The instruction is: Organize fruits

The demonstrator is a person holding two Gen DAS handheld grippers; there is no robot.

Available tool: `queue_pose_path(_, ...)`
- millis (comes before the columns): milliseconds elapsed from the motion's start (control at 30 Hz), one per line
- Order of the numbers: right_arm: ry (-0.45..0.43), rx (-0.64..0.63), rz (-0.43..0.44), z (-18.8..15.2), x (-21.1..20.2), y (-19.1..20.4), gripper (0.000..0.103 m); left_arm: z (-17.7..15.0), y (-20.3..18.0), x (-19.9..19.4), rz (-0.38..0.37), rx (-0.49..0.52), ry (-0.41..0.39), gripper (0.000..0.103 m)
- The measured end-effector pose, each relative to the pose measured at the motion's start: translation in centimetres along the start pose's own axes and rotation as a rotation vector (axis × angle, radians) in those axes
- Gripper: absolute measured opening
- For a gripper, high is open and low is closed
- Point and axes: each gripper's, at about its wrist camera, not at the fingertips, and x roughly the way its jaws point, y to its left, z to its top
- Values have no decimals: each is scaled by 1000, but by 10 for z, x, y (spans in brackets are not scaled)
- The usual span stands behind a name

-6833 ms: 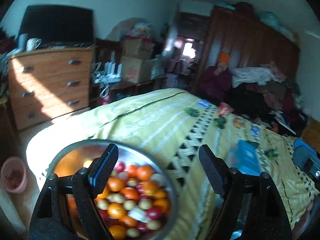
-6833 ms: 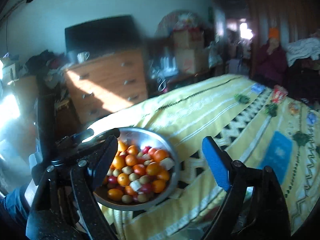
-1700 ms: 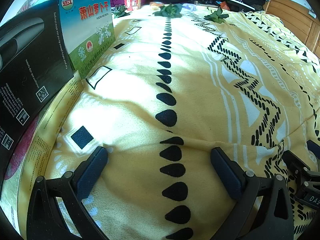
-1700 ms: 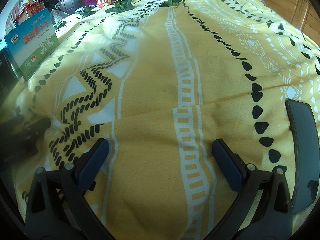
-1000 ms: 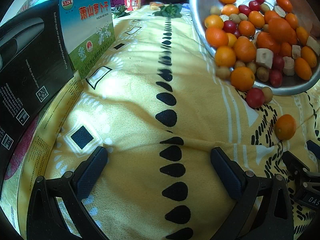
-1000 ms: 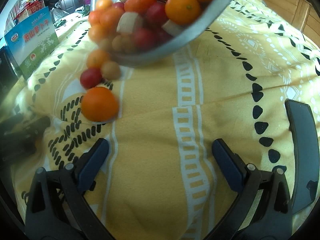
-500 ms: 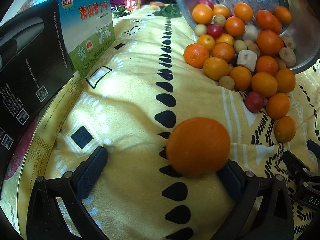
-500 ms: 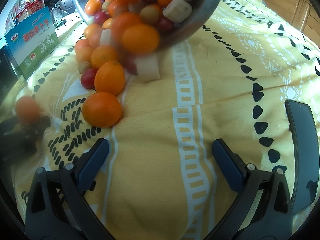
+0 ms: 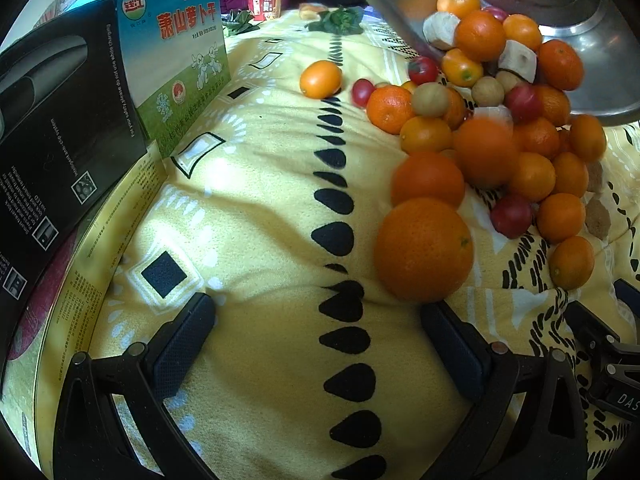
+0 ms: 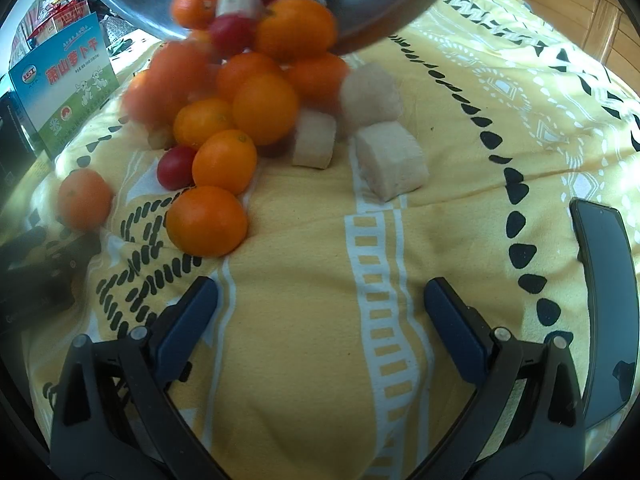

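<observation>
A tilted metal bowl (image 9: 560, 20) has just spilled its fruits (image 9: 492, 148) onto the yellow bedspread (image 10: 304, 320), ahead of your idle left tool (image 9: 320, 344) and right tool (image 10: 320, 320), both spread open and empty; sorting can start once the rolling stops

A yellow patterned bedspread (image 10: 304, 280) carries a spill of oranges (image 9: 424, 250), cherry tomatoes (image 10: 176, 168) and pale cut chunks (image 10: 390, 164) — with a phone (image 10: 606, 280) at its edge.

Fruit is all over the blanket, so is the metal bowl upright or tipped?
Tipped. The metal bowl hangs steeply tilted above the blanket, and oranges are spilling over its rim.
</observation>
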Motion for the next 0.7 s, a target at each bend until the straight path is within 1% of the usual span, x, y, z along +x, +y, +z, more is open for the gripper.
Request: queue_pose_path(700,1,-2,0,0,0,3,103,-1,0,0,0,0,-1,103)
